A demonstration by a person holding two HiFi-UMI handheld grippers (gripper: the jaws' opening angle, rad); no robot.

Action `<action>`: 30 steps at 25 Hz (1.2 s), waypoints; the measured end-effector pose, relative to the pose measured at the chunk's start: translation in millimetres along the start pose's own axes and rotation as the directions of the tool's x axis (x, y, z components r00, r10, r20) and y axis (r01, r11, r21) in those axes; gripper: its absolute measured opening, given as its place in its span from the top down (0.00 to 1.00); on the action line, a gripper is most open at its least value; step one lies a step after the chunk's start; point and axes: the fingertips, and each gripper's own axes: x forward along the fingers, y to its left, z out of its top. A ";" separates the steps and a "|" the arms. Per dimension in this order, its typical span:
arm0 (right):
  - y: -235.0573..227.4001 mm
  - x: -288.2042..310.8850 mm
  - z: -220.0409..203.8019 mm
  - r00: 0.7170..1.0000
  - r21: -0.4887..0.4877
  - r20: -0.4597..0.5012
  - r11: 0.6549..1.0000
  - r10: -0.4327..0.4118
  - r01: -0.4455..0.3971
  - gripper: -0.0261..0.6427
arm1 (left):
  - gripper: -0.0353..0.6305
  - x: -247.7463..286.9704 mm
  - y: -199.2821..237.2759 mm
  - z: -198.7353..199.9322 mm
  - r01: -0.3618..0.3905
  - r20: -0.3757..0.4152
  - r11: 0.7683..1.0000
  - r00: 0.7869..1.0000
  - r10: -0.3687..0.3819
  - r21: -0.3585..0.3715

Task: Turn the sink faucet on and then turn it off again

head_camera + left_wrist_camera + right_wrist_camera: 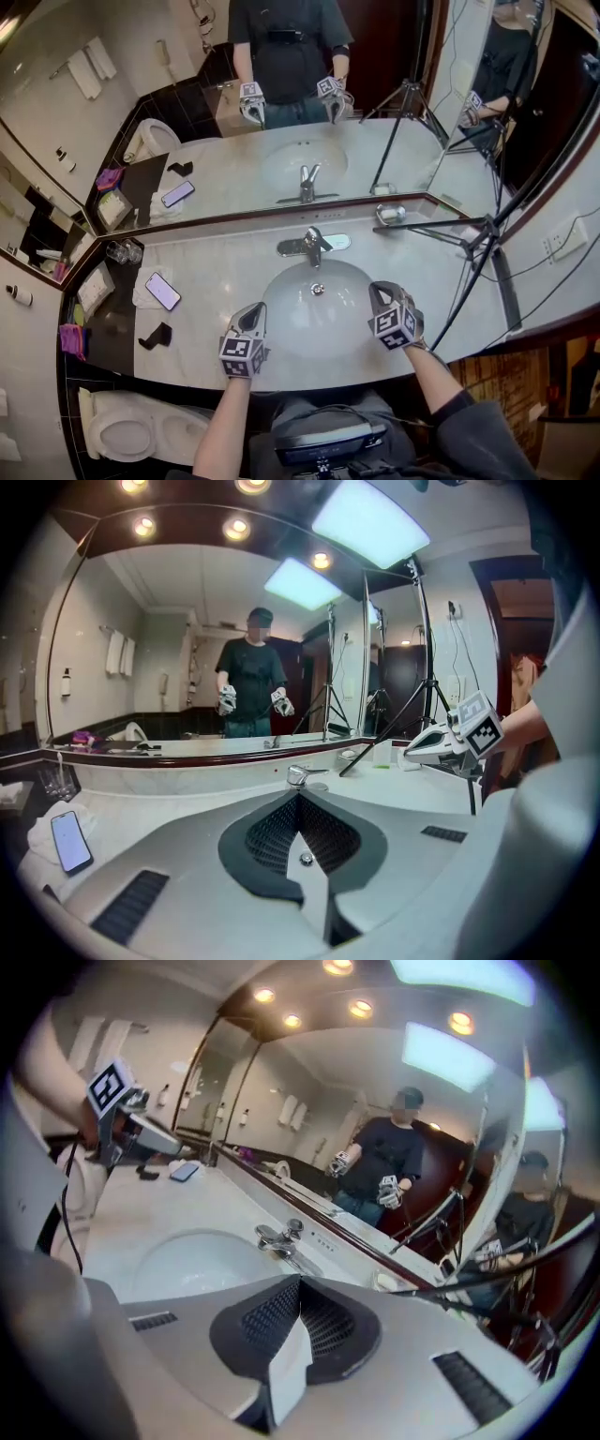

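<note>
The chrome faucet (312, 246) stands behind the white oval basin (281, 314), its lever pointing toward me; I see no water running. My left gripper (253, 311) hovers over the basin's front left rim, and its jaws are shut with nothing between them. My right gripper (378, 290) hangs over the basin's right rim, also shut and empty. Both are well short of the faucet. In the left gripper view the faucet (298, 775) sits just beyond the closed tips (298, 797). In the right gripper view the faucet (278, 1237) lies ahead and left of the tips (300, 1281).
A phone (162, 291) lies on a white towel left of the basin, with a black object (156, 336) nearer me and glasses (124, 251) behind. A tripod (478, 253) leans across the counter's right end. A soap dish (390, 215) sits by the mirror. A toilet (122, 433) is lower left.
</note>
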 end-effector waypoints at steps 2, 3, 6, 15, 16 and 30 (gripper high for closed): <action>-5.8 -5.8 -9.3 1.000 0.134 0.012 0.991 0.012 -0.013 0.94 | 0.95 -3.2 0.0 1.0 -0.004 0.002 1.000 1.000 0.004 0.003; -9.3 -10.2 -10.9 1.000 0.167 0.014 0.986 0.010 -0.012 0.94 | 0.96 -4.5 -0.1 0.9 -0.005 0.003 1.000 1.000 0.005 0.005; -17.4 -22.7 -9.5 1.000 0.221 0.016 0.975 0.003 -0.007 0.94 | 0.95 -7.7 -0.5 0.1 -0.005 0.007 1.000 1.000 0.005 0.004; -18.6 -27.1 -24.2 0.997 0.409 0.064 0.910 0.037 -0.060 0.94 | 0.96 -13.7 -6.9 -0.6 0.018 0.020 1.000 1.000 -0.018 -0.002; -17.3 -28.4 -24.9 0.997 0.411 0.061 0.910 0.039 -0.060 0.94 | 0.96 -14.9 -8.0 -0.9 0.023 0.020 1.000 1.000 -0.023 0.002; -22.3 -18.2 -29.9 0.998 0.400 0.017 0.914 0.068 -0.069 0.94 | 0.95 -15.9 -11.5 6.1 0.002 0.041 1.000 0.999 -0.003 0.024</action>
